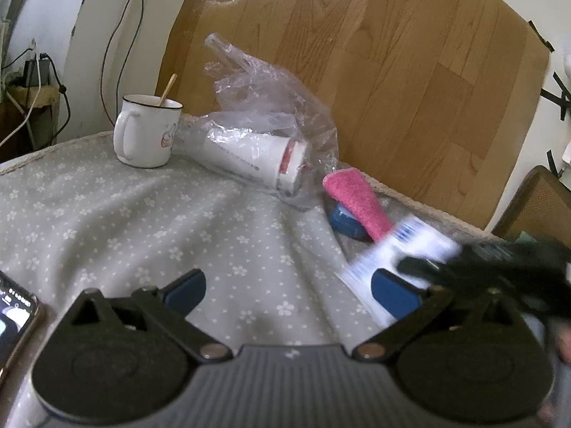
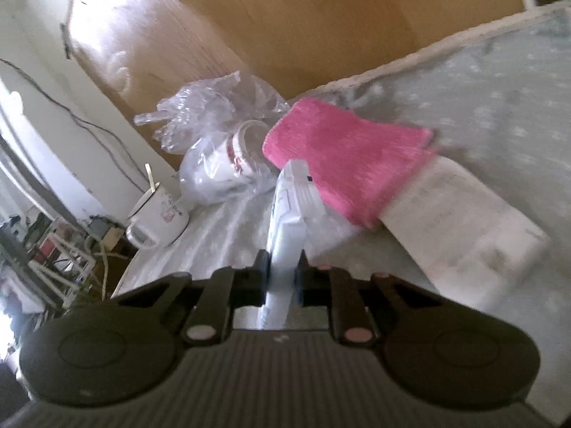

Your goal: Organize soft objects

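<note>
In the right wrist view my right gripper (image 2: 283,274) is shut on a white soft packet (image 2: 287,210), which stands on edge between the pads. Just beyond it a pink cloth (image 2: 342,164) lies partly over a white box (image 2: 460,221). The left wrist view shows the same packet (image 1: 403,249), blurred, with blue print, and the dark right gripper (image 1: 417,265) on it. The pink cloth (image 1: 353,203) rests there on a blue object (image 1: 344,223). My left gripper (image 1: 289,289) is open over the flowered tablecloth (image 1: 160,221), with nothing between its blue pads.
A white mug (image 1: 146,132) with a stick in it stands at the back left. A clear plastic bag (image 1: 264,157) holding a white cup lies beside it. A phone (image 1: 14,306) lies at the near left. A wood-pattern board (image 1: 392,53) leans behind the table.
</note>
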Demonstrator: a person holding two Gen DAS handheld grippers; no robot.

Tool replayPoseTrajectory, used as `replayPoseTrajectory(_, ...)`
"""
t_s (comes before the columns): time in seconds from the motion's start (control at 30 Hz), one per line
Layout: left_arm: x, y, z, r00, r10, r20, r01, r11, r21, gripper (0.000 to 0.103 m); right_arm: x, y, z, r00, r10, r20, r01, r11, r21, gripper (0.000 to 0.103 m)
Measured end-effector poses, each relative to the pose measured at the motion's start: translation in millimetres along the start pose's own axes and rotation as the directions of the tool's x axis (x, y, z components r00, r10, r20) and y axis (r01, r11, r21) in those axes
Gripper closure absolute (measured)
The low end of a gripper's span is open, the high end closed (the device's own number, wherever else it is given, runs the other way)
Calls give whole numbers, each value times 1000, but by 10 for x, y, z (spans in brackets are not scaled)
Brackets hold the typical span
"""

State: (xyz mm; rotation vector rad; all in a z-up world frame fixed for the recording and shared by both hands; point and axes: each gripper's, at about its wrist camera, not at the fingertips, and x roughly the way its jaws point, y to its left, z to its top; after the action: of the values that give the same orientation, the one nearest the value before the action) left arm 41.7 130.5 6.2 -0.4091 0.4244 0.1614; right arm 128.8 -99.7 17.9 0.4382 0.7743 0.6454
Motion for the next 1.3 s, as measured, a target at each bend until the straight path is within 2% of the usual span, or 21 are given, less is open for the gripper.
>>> replayPoseTrajectory(0.17, 14, 0, -2, 1000, -14, -17, 14, 1000, 3, 1, -629, -150, -383, 1000, 17, 14, -16, 999, -31, 87)
replayPoseTrajectory(0.3, -1, -47, -20, 1000, -13, -18, 14, 999, 34, 1, -993, -127, -652, 997, 14, 71, -3, 988, -155, 87)
replayPoseTrajectory(0.4, -15, -90, -40, 1000, -11, -17, 12, 998, 63, 1, -1056, -189, -719, 995, 21, 99, -4, 986, -167, 86)
replayPoseTrajectory(0.57, -28, -150, -63, 1000, 3, -8, -2, 995, 102, 1, -1040, -300, -672, 993, 29, 111, -17, 995, -103, 86)
replayPoseTrajectory(0.9, -2, -156, -58, 1000, -5, -17, 6, 994, 107, 1, -1119, -271, -746, 992, 35, 122, -14, 986, -163, 86)
replayPoseTrajectory(1.1, 9, -137, -49, 1000, -14, -21, 16, 996, 93, 1, -1151, -165, -800, 986, -11, 167, 51, 970, -237, 86)
replayPoseTrajectory(1.23, 20, -112, -40, 999, -22, -30, 24, 997, 77, 1, -1266, -109, -803, 963, -84, 255, 155, 949, -275, 87)
replayPoseTrajectory(1.3, 20, -107, -38, 999, -27, -33, 29, 997, 73, 1, -1336, -21, -801, 946, -126, 298, 229, 912, -339, 87)
